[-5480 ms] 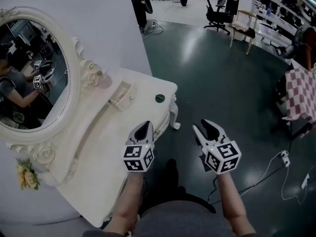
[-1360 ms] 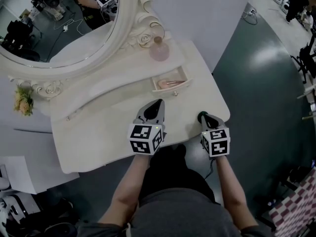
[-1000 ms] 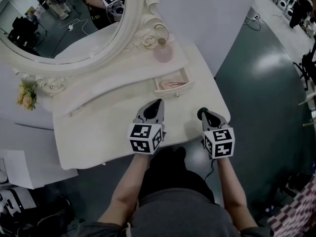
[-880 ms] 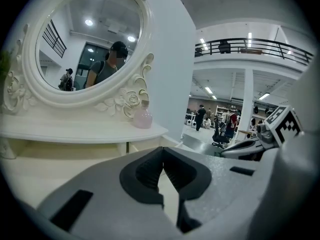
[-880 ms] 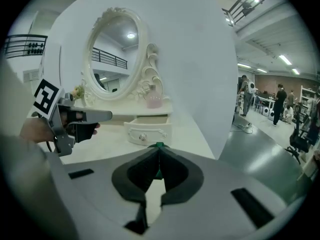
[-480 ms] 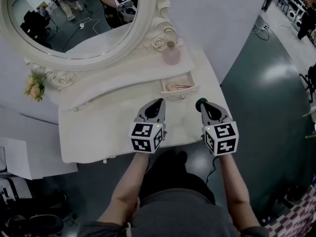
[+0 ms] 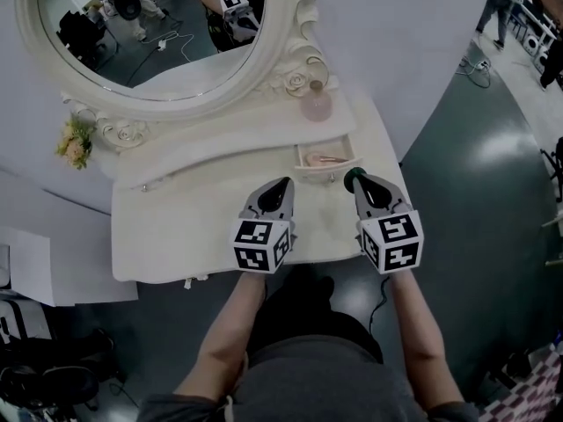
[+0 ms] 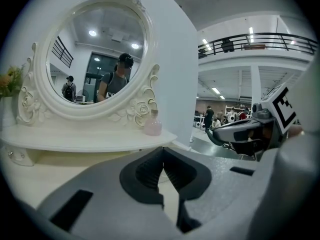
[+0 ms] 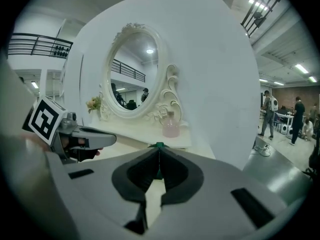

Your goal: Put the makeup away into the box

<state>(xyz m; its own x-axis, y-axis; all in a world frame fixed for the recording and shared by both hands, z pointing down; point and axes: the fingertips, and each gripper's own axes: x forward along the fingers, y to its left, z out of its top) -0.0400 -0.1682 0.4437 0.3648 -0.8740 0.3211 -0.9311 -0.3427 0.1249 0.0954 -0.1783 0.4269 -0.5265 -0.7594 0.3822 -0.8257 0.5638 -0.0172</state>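
Observation:
In the head view my right gripper (image 7: 354, 183) is shut on a small dark green round makeup item (image 7: 350, 178), held above the right end of the white vanity top (image 7: 193, 227). It hangs just right of a small open drawer (image 7: 326, 172) that holds a pink item (image 7: 330, 159). In the right gripper view the green item (image 9: 159, 145) peeks out at the tips of the closed right gripper (image 9: 159, 150). My left gripper (image 7: 280, 184) hovers over the tabletop below the drawer, shut and empty; the left gripper (image 8: 163, 151) shows its jaws meeting.
An oval mirror (image 7: 167, 25) in an ornate white frame stands behind the table. A pink bottle (image 7: 317, 106) sits on the raised shelf behind the drawer, and a small flower bunch (image 7: 75, 141) at the left. Dark green floor lies to the right.
My right gripper has risen off the tabletop with the green item and come closer to the open drawer. The left gripper has barely shifted. The head view has swung a little.

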